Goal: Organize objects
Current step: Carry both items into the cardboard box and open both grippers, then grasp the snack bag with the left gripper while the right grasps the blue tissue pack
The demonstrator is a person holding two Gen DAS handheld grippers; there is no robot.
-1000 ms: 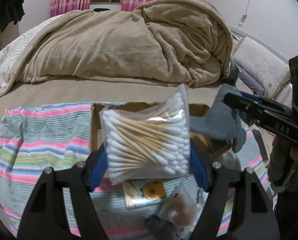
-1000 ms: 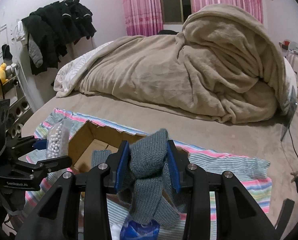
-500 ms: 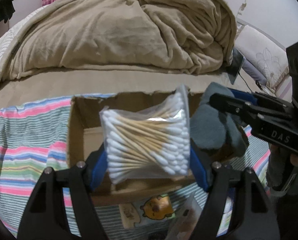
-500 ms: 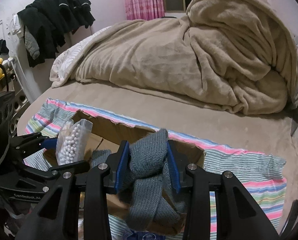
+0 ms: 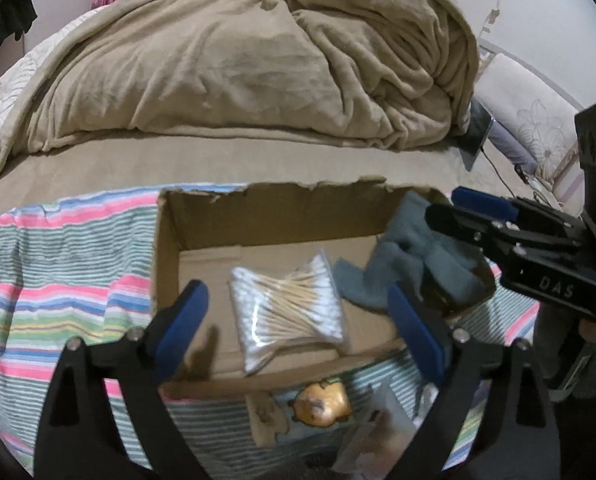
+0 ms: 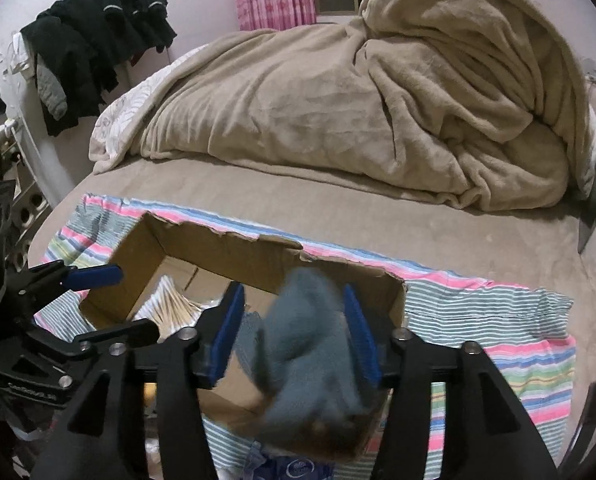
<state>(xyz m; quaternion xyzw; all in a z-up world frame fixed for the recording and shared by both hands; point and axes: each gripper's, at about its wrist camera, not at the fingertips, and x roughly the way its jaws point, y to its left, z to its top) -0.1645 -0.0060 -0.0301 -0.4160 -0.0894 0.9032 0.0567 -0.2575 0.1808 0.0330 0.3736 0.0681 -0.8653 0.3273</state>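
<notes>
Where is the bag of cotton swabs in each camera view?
Left wrist: bag of cotton swabs lies at centre, on the floor of the cardboard box.
Right wrist: lower left, partly hidden behind the other gripper, inside the box's left end.
Shared landmark: the grey knit sock.

The cardboard box (image 5: 169, 240) is set on the striped cloth (image 5: 57, 280) near the bed's front edge; inside, the cotton swab bag (image 5: 289, 304) is laid centrally, the socks (image 5: 410, 264) at its right wall; the blanket (image 5: 257, 60) is heaped behind.
</notes>
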